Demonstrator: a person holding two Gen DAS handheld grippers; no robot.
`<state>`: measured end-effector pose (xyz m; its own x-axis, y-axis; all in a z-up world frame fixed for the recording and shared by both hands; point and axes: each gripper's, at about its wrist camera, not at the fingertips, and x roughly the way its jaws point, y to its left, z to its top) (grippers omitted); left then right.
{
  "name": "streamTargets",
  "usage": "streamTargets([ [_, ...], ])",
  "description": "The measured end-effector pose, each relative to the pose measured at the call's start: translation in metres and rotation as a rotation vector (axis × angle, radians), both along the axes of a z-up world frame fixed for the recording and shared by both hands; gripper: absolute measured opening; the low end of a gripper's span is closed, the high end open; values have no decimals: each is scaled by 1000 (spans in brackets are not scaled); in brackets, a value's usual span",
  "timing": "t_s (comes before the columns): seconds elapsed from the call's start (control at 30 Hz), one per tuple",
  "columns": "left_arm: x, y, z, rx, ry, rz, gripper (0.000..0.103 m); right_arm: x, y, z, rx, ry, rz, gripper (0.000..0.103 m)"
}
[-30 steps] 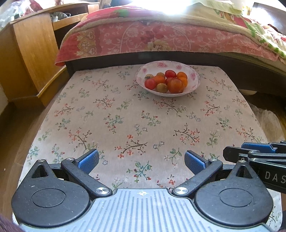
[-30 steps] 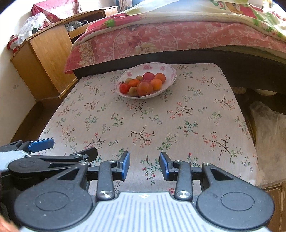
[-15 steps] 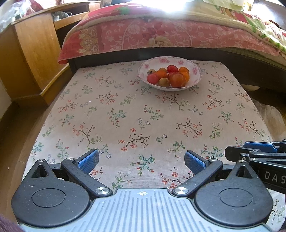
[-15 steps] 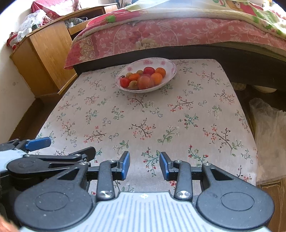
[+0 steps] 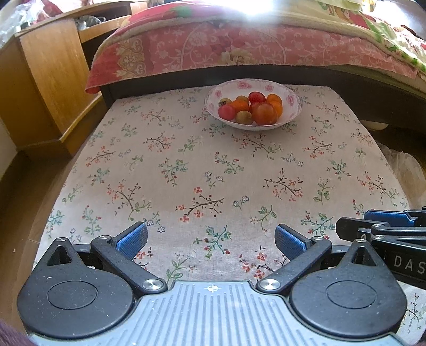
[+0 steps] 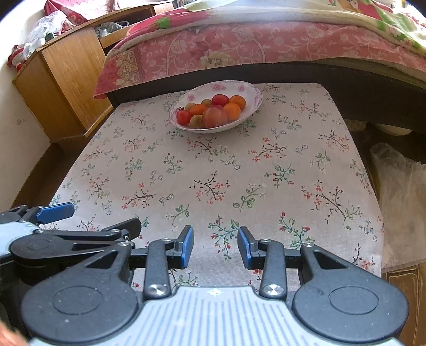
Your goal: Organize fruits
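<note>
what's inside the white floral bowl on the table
The bowl holds a pile of small round fruits: red, orange and a few greenish ones. Whatever lies beneath the top fruits, and the bowl's bottom, is covered.

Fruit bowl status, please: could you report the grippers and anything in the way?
Left gripper open, empty. Right gripper open, narrower, empty. Fruits in bowl, far end of floral cloth. Path unobstructed.

Before me stands a table under a floral cloth (image 5: pixel 186 159), its far edge against a dark bed frame (image 5: pixel 332 77). A pink floral bedspread (image 5: pixel 226 50) hangs over that frame. To my left is a light wooden cabinet (image 6: pixel 69 79) against a pale wall (image 6: pixel 16 149). Strong glare (image 5: pixel 255 8) falls on the bedding. A clear plastic bag (image 6: pixel 399 202) lies at right.
</note>
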<state>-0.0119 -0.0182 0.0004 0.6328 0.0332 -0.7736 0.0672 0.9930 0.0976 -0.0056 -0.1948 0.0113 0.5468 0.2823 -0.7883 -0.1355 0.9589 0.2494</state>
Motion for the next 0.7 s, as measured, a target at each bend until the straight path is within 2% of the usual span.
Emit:
streamTargets([
  [0.7,1,-2,-1,19,0,-1,103,2,1,-3,-2,7,0,39],
])
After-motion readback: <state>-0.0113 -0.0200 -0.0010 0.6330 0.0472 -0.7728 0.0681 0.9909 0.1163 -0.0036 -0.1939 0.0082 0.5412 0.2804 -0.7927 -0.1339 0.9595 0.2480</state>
